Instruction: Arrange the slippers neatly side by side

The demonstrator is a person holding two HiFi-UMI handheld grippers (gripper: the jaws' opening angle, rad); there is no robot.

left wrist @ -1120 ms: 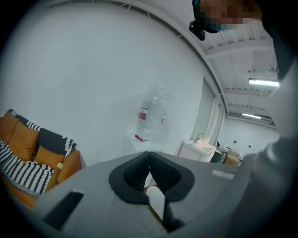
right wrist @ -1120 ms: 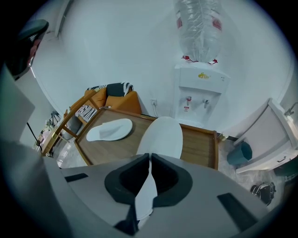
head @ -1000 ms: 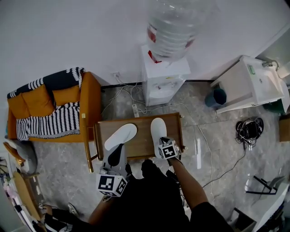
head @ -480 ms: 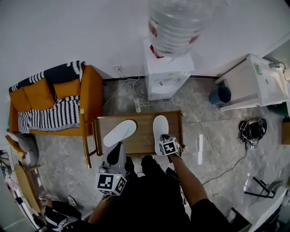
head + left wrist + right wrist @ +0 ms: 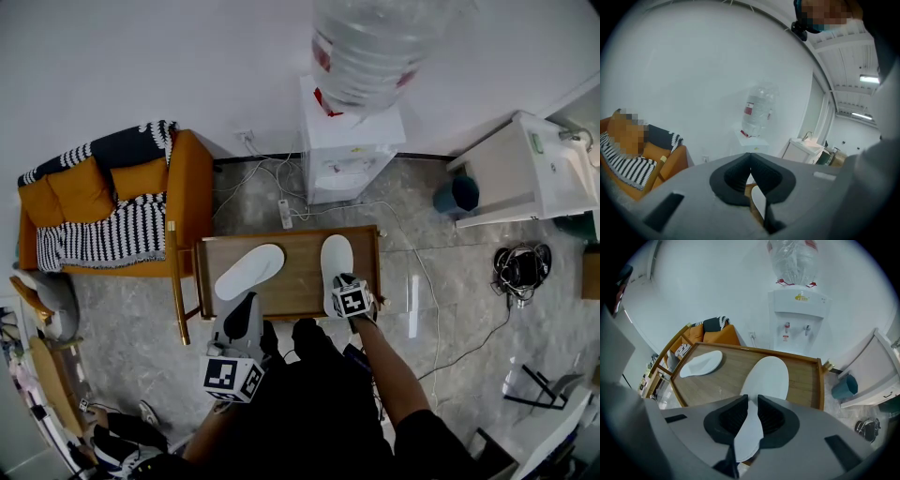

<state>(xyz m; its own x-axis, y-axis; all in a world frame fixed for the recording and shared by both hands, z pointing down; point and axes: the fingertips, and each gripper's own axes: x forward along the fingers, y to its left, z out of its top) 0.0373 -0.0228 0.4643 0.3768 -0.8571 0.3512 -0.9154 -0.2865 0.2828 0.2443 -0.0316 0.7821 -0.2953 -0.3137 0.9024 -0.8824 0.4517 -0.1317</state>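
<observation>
Two white slippers lie on the low wooden table (image 5: 292,286). The left slipper (image 5: 249,271) (image 5: 701,363) lies at a slant, toe toward the far right. The right slipper (image 5: 337,258) (image 5: 766,378) points straight away from me. My right gripper (image 5: 352,298) (image 5: 752,414) is over that slipper's heel; its jaws have just been opening slightly, and the heel still fills the narrow gap with the pads against it. My left gripper (image 5: 240,323) (image 5: 750,169) hangs off the table's near left edge, shut with nothing in it, just short of the left slipper.
A water dispenser (image 5: 352,141) stands behind the table against the wall, with cables (image 5: 281,211) on the floor. An orange armchair (image 5: 112,206) is close to the table's left end. A blue bin (image 5: 457,199) and a white cabinet (image 5: 525,169) are at the right.
My right gripper has sunk a little with the right slipper's heel. The left gripper and the left slipper have stayed where they were.
</observation>
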